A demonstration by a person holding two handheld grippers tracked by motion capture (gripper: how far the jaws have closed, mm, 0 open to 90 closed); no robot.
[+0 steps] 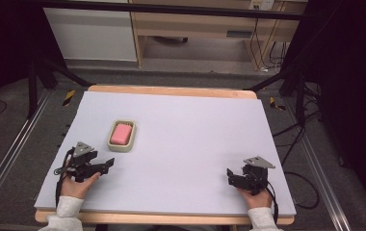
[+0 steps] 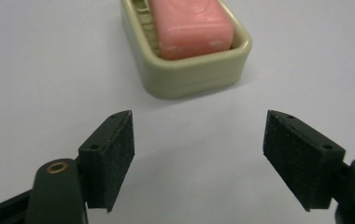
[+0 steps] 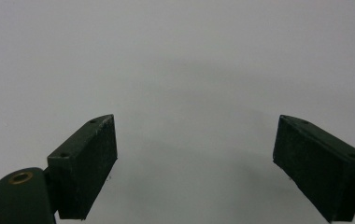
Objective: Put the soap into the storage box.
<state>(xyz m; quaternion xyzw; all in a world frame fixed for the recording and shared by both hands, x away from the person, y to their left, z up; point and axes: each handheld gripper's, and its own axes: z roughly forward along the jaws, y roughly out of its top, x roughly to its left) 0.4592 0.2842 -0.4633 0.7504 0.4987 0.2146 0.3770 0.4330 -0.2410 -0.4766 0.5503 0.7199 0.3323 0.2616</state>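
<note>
Here, a pink bar of soap (image 1: 121, 134) lies in a pale green soap dish (image 1: 110, 142), which serves as the landmark on a lavender table mat (image 1: 186, 139). The left gripper (image 1: 105, 164) rests just nearer the person than the dish, jaws wide apart and empty, pointing toward it. The right gripper (image 1: 230, 175) sits well apart from the dish on its far right side (also spread wide, holding nothing). To grasp well, the left gripper should probably advance squarely, straddle the soap's long sides above the dish rim, and close gently, since soap tends to slip.
</note>
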